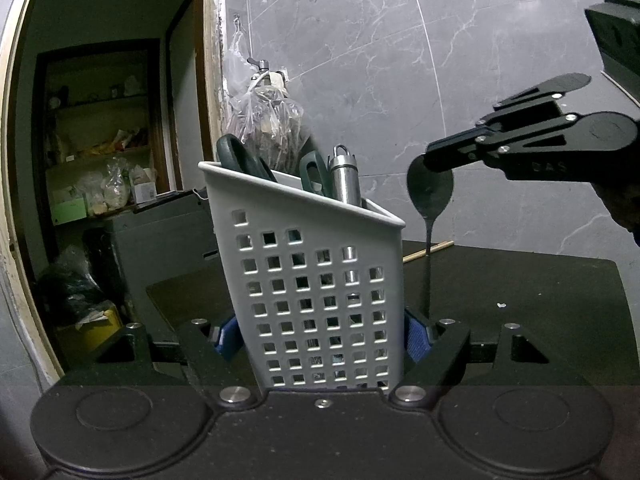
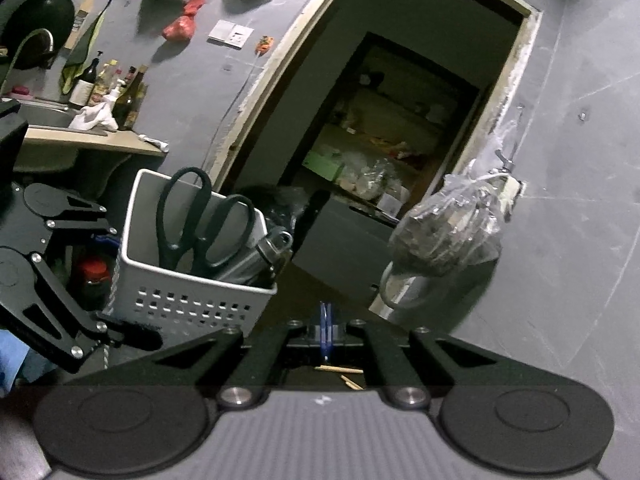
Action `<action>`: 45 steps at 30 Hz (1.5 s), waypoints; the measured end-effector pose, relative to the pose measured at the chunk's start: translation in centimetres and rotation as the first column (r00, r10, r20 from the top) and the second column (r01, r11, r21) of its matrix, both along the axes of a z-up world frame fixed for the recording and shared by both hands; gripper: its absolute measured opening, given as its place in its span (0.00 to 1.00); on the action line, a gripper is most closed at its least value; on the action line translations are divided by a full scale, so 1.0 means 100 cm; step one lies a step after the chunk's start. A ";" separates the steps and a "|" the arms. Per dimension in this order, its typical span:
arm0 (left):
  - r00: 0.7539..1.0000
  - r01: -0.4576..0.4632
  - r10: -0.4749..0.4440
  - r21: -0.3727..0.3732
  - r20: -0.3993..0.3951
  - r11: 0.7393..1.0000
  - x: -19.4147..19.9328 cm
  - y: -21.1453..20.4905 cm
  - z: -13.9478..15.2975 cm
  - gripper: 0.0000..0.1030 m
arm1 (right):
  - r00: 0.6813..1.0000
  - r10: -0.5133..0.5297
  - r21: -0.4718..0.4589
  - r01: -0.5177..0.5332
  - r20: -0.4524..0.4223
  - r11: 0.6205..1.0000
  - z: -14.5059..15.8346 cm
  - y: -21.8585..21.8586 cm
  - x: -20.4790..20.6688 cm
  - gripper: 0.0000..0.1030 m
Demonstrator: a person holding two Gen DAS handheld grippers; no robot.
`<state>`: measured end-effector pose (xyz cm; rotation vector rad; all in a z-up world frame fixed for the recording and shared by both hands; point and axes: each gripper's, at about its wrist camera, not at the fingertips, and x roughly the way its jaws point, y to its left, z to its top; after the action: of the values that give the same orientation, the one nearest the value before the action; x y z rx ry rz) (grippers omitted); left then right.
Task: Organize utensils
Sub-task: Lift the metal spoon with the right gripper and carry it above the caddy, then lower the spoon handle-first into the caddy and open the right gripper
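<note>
A white perforated utensil caddy [image 1: 320,280] stands on the dark table [image 1: 540,300], and my left gripper [image 1: 322,336] is shut on it, its blue pads [image 1: 416,338] pressing both sides. Inside are black-handled scissors [image 1: 240,156] and a small metal flask [image 1: 345,178]. To the caddy's right, my right gripper [image 1: 436,160] is shut on the bowl of a metal spoon [image 1: 430,200], which hangs handle-down. In the right wrist view the right gripper [image 2: 326,328] has its pads pressed together; the caddy [image 2: 192,304] and the left gripper [image 2: 116,284] lie at the left.
Wooden chopsticks [image 2: 340,369] lie on the table under the right gripper, and one stick [image 1: 428,251] shows behind the caddy. A clear plastic bag [image 1: 264,120] hangs from a wall tap. An open doorway [image 1: 100,140] with cluttered shelves is at the left. A red-lidded jar [image 2: 93,276] stands beyond the caddy.
</note>
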<state>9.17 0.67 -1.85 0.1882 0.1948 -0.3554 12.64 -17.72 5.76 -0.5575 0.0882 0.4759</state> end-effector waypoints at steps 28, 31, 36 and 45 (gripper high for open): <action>1.000 0.000 0.000 -0.001 0.000 1.000 0.000 0.000 0.000 0.76 | 0.998 0.022 0.042 -0.020 -0.066 0.999 0.001 -0.003 0.005 0.01; 1.000 0.000 0.000 -0.001 0.000 1.000 0.000 0.000 0.000 0.76 | 0.997 0.020 0.047 -0.017 -0.073 0.999 0.000 -0.004 0.005 0.01; 1.000 0.000 0.000 -0.001 0.000 1.000 0.000 0.001 0.000 0.76 | 0.997 0.019 0.056 -0.015 -0.076 0.998 -0.002 -0.005 0.006 0.01; 1.000 0.000 0.000 -0.003 0.000 1.000 0.000 0.001 0.000 0.76 | 1.000 -0.007 0.115 0.008 -0.008 0.993 0.008 -0.009 0.000 0.01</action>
<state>9.18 0.74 -1.84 0.1858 0.1939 -0.3552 12.68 -18.62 6.55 -0.4422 0.0700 0.4730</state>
